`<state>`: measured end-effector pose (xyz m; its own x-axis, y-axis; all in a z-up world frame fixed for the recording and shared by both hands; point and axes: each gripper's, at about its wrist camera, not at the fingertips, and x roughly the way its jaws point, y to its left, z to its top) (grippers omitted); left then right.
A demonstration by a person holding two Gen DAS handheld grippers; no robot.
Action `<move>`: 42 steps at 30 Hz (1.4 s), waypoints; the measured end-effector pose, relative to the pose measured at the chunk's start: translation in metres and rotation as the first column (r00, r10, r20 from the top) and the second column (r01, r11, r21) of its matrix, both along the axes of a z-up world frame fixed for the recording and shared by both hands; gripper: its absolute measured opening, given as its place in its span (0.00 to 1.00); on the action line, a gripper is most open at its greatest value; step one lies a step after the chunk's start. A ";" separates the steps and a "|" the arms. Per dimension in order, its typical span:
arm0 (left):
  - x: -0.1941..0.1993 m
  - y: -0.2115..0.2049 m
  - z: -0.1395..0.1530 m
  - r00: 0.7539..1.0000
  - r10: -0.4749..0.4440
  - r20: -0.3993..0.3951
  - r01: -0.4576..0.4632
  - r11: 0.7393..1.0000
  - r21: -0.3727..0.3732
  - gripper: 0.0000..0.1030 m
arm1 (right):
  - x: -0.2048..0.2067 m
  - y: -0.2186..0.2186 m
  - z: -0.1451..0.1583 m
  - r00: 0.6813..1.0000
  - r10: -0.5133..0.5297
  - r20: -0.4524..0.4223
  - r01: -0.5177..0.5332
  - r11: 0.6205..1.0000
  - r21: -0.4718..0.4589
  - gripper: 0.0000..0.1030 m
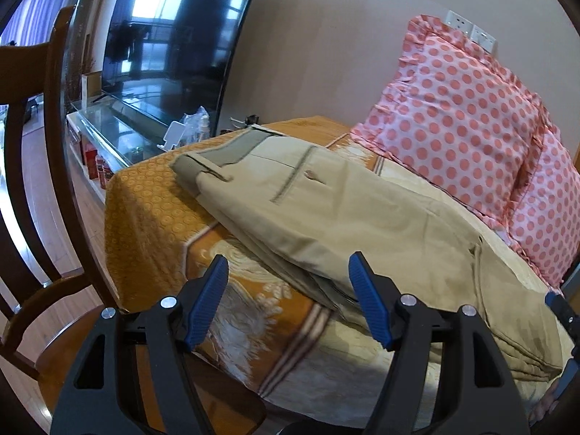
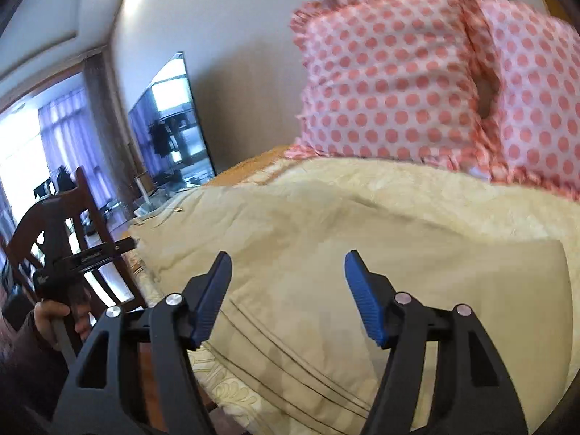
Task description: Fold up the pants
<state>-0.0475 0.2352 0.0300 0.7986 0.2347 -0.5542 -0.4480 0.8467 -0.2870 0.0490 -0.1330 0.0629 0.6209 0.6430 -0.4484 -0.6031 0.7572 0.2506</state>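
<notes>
Hand-held gripper (image 1: 288, 266) above folded, rumpled khaki pants (image 1: 326, 214)

The khaki pants (image 1: 326, 217) lie flat, folded lengthwise with one leg stacked on the other. The waistband, with belt loops and a buttoned back pocket, points toward 10 o'clock; the legs run toward 4 o'clock, lightly creased.

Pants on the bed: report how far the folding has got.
Done: the khaki pants lie with legs stacked, layered edges showing near the left hand-held gripper. In hand: nothing; both it and the right hand-held gripper hover open over the cloth. Left: folding them shorter, waistband toward hems.
</notes>
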 end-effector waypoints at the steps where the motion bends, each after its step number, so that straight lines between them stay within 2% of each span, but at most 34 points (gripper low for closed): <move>1: 0.002 0.003 -0.001 1.000 -0.002 0.001 0.002 1.000 -0.011 0.68 | 0.003 -0.005 -0.005 1.000 -0.016 -0.015 0.016 1.000 0.002 0.63; 8: 0.017 0.012 -0.010 1.000 -0.017 0.004 0.017 0.998 -0.062 0.68 | 0.020 -0.015 -0.027 0.991 -0.086 -0.107 0.085 0.996 -0.013 0.63; 12: 0.022 0.017 -0.010 0.999 -0.043 0.029 0.047 0.989 -0.139 0.68 | 0.025 -0.018 -0.034 0.987 -0.089 -0.134 0.090 0.996 -0.001 0.65; 16: 0.031 0.029 -0.009 0.996 -0.061 0.057 0.073 0.968 -0.239 0.76 | 0.026 -0.016 -0.038 0.986 -0.083 -0.142 0.085 0.996 0.007 0.65; 20: 0.039 0.054 -0.010 0.997 -0.021 0.079 0.048 0.932 -0.358 0.76 | 0.023 -0.018 -0.037 0.989 -0.068 -0.131 0.072 0.997 0.023 0.67; 23: 0.040 0.076 -0.012 0.996 0.045 0.079 -0.007 0.905 -0.425 0.73 | 0.020 -0.021 -0.036 0.990 -0.060 -0.127 0.065 0.997 0.036 0.67; 24: 0.040 0.081 -0.012 0.995 0.063 0.078 -0.022 0.900 -0.436 0.67 | 0.019 -0.022 -0.035 0.991 -0.055 -0.126 0.060 0.997 0.044 0.68; 26: 0.040 0.097 -0.018 0.991 0.114 0.070 -0.065 0.868 -0.492 0.51 | 0.016 -0.025 -0.035 0.992 -0.046 -0.119 0.053 0.997 0.055 0.68; 27: 0.041 0.103 -0.021 0.990 0.128 0.060 -0.078 0.850 -0.521 0.33 | 0.014 -0.026 -0.034 0.993 -0.039 -0.115 0.046 0.997 0.062 0.68; 28: 0.044 0.107 -0.023 0.992 0.121 0.049 -0.077 0.845 -0.530 0.13 | 0.013 -0.027 -0.034 0.993 -0.034 -0.111 0.042 0.997 0.068 0.68; 30: 0.052 0.108 -0.022 0.994 0.100 0.036 -0.068 0.857 -0.510 0.08 | 0.010 -0.032 -0.033 0.994 -0.024 -0.107 0.034 0.995 0.089 0.68; 32: 0.060 0.094 -0.001 0.998 0.068 0.010 -0.059 0.918 -0.393 0.06 | 0.009 -0.038 -0.031 0.994 -0.022 -0.104 0.033 0.994 0.102 0.69; 34: 0.063 0.078 0.023 0.999 0.039 0.027 -0.029 0.955 -0.296 0.05 | 0.007 -0.044 -0.030 0.995 -0.025 -0.098 0.037 0.992 0.117 0.69; 37: 0.072 0.034 0.071 0.995 -0.061 0.080 0.072 0.986 -0.150 0.03 | 0.003 -0.063 -0.025 0.996 -0.045 -0.080 0.058 0.986 0.157 0.70; 39: 0.079 -0.004 0.098 0.981 -0.162 0.107 0.170 0.983 -0.069 0.03 | 0.001 -0.077 -0.022 0.995 -0.068 -0.070 0.080 0.981 0.179 0.71; 40: 0.085 -0.033 0.113 0.964 -0.238 0.118 0.242 0.970 -0.017 0.02 | 0.000 -0.085 -0.021 0.994 -0.085 -0.065 0.096 0.978 0.187 0.71; 42: 0.092 -0.096 0.134 0.901 -0.413 0.132 0.410 0.911 0.050 0.01 | -0.003 -0.105 -0.019 0.990 -0.133 -0.057 0.142 0.969 0.203 0.71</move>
<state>0.0444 0.1387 0.1641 0.8940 -0.1209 -0.4314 -0.0161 0.9536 -0.3007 0.0464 -0.2382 0.0439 0.6929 0.6342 -0.3431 -0.4826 0.7614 0.4328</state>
